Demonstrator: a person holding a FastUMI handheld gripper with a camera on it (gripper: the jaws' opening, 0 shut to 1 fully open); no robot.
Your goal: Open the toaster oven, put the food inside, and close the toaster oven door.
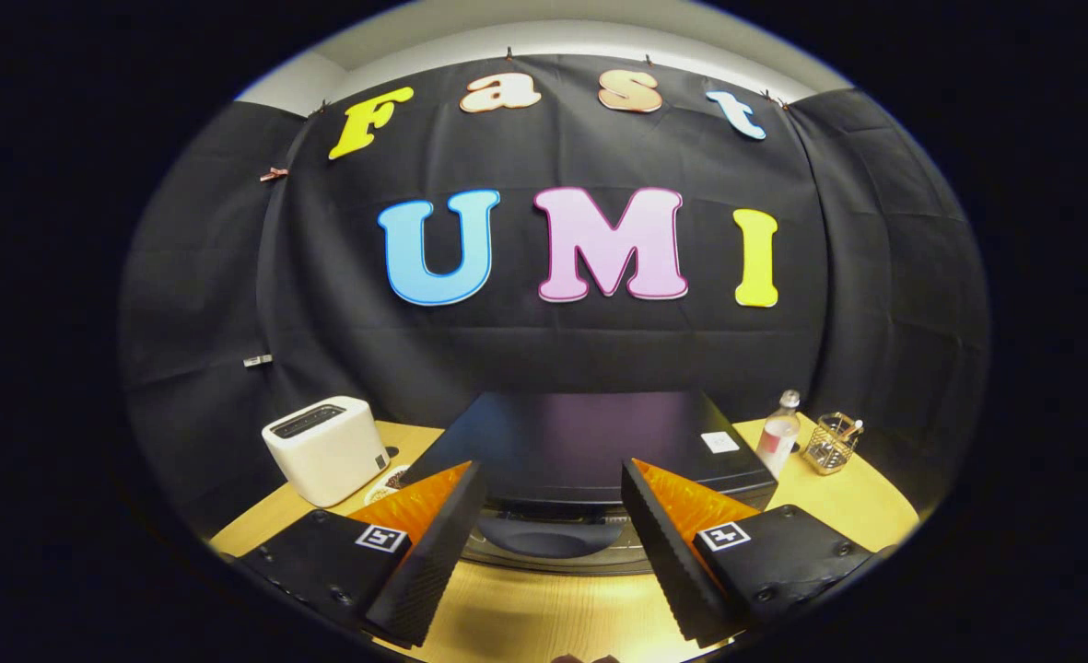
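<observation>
You are holding the gripper (553, 497) wide open and empty above the toaster oven (590, 451), whose stiff hinged door probably wants gripping at its front handle.

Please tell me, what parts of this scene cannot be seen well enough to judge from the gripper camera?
- Toaster oven, gripper view: seen from above; its front is partly hidden behind the open gripper fingers, so the door's state is unclear.
- Small plate: mostly hidden behind the white toaster and one finger; its contents cannot be identified.
- Wire basket beside the bottle: too small to tell its contents.
</observation>
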